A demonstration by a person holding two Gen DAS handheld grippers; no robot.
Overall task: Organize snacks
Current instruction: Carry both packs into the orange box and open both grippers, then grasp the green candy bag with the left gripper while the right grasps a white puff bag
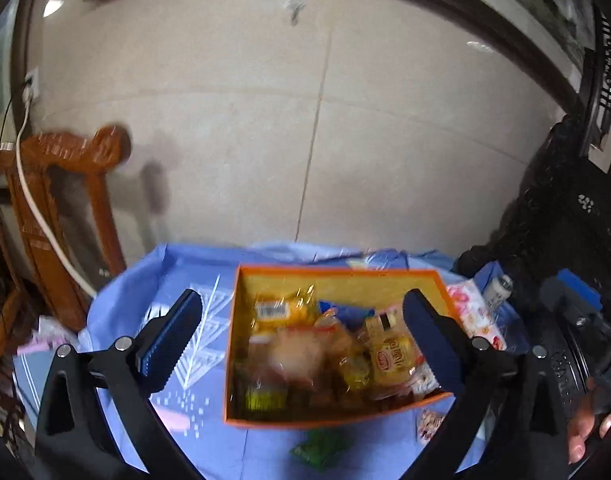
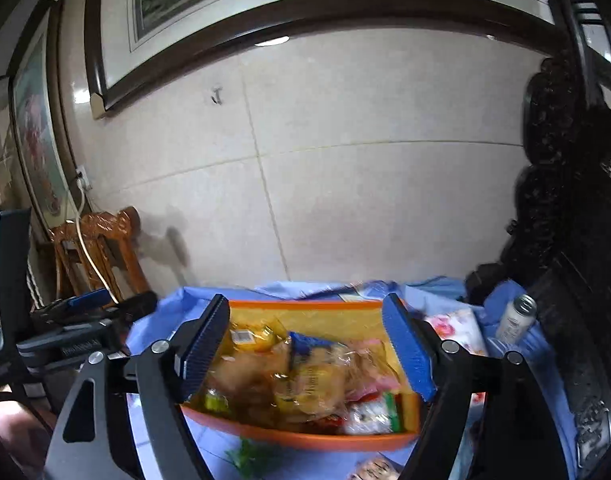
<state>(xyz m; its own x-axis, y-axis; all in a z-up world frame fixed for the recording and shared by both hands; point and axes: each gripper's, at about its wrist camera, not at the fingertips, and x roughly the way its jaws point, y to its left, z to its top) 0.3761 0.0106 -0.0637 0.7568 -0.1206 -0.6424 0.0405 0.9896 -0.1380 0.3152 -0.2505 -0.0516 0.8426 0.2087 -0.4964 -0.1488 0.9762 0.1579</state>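
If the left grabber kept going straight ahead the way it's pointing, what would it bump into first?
Probably the snacks piled in the orange box. The left gripper is open and empty, aimed down at the wrapped snack packets between its fingers. How far away they are is hard to tell in this blurry picture.

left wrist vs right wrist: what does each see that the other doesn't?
Left wrist only: the open left gripper close up, and the hand holding the other tool.

Right wrist only: the open right gripper close up, and the framed painting.

Both: orange box full of snacks, blue cloth, can, green packet, wooden chair.
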